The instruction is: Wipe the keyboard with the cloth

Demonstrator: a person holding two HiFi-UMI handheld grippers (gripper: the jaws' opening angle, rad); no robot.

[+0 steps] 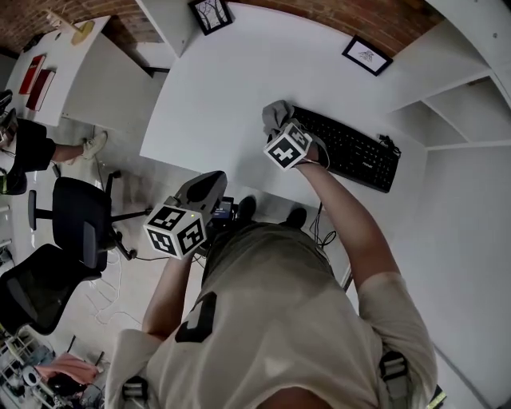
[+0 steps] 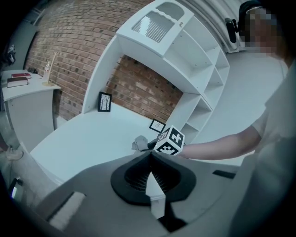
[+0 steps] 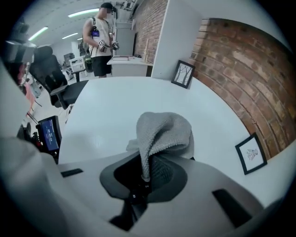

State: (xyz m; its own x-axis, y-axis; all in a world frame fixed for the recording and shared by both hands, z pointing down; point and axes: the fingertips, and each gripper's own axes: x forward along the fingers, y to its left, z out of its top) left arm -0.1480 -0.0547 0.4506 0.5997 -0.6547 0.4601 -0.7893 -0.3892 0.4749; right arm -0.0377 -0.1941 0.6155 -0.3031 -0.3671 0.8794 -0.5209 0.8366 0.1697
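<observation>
A black keyboard (image 1: 351, 148) lies on the white desk (image 1: 231, 88) at the right. My right gripper (image 1: 279, 128) is at the keyboard's left end and is shut on a grey knitted cloth (image 3: 164, 134), which bunches up over its jaws and hides the keys beneath. The cloth (image 1: 275, 116) also shows in the head view just past the marker cube. My left gripper (image 1: 209, 185) hangs off the desk's front edge, shut with nothing in it. In the left gripper view its jaws meet in a thin line, and the right gripper's cube (image 2: 169, 141) and the cloth (image 2: 139, 143) show beyond.
Two small framed pictures (image 1: 211, 14) (image 1: 367, 55) stand at the back of the desk against the brick wall. White shelves (image 1: 459, 88) rise at the right. Black office chairs (image 1: 68, 220) stand on the floor to the left. A person (image 3: 101, 39) stands far off by another desk.
</observation>
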